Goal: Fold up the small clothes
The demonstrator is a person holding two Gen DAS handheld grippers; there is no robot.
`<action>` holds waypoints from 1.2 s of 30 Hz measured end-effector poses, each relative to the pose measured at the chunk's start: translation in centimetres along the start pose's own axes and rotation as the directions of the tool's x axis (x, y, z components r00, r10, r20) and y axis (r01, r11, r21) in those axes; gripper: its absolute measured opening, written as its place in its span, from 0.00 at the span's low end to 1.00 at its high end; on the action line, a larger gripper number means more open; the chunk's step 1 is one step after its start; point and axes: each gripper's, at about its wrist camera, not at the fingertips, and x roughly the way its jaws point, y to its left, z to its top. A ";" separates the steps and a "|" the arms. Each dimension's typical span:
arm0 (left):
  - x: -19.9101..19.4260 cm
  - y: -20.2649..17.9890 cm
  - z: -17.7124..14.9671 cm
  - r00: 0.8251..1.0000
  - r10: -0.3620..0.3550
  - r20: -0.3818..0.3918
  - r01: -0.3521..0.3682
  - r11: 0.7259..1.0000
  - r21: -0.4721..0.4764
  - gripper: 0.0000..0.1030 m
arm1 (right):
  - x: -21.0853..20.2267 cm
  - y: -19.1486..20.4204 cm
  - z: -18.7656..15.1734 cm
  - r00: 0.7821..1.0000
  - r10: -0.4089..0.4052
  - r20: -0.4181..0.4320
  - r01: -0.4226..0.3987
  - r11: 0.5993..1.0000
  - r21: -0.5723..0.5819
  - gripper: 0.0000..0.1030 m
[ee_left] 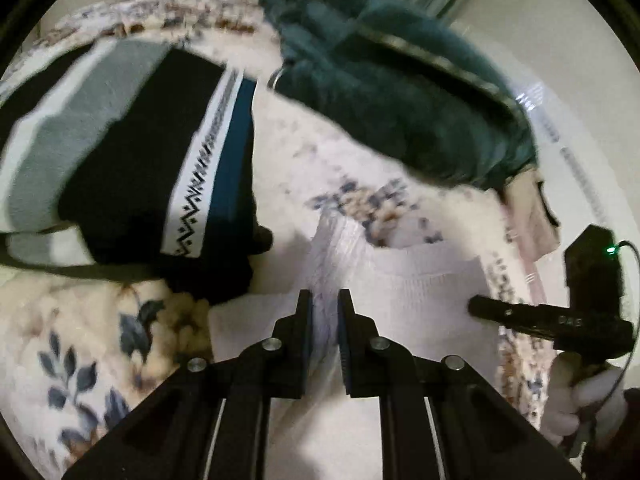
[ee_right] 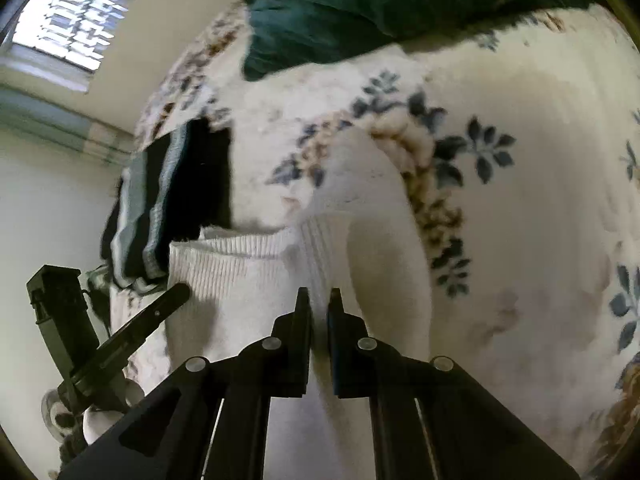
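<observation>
Both grippers pinch the white ribbed garment (ee_right: 256, 280) that lies on the floral blanket (ee_right: 520, 220): the left gripper (ee_left: 325, 304) has its jaws nearly closed on a raised ridge of the knit, and the right gripper (ee_right: 319, 300) is closed the same way on cloth near the ribbed cuff, though blur makes it hard to say how much fabric either pinch takes in. If either bite is shallow, the soft knit may slip free in mid-fold. The striped dark garment (ee_left: 132, 160) lies just beside and could snag or be dragged along.

No readable text, label, brand or number anywhere here
</observation>
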 end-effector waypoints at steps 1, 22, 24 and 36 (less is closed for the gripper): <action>-1.2 -0.2 -0.2 0.999 -0.022 0.025 0.022 1.000 -0.001 0.09 | -0.6 0.3 -0.4 1.000 0.020 0.006 -0.020 1.000 -0.007 0.07; -17.5 0.6 -33.5 1.000 -0.029 0.004 0.027 0.864 -0.503 0.56 | -12.1 -3.7 -30.7 0.955 0.193 -0.226 -0.219 0.971 -0.098 0.27; -17.7 1.4 -34.0 1.000 -0.009 0.022 0.020 0.823 -0.567 0.56 | -12.2 -4.7 -32.3 0.957 0.169 -0.236 -0.194 0.977 -0.091 0.44; -16.1 0.7 -32.7 0.996 0.087 0.025 -0.056 0.814 -0.578 0.56 | -6.7 -6.8 -33.4 0.951 -0.018 -0.309 0.053 0.993 0.106 0.48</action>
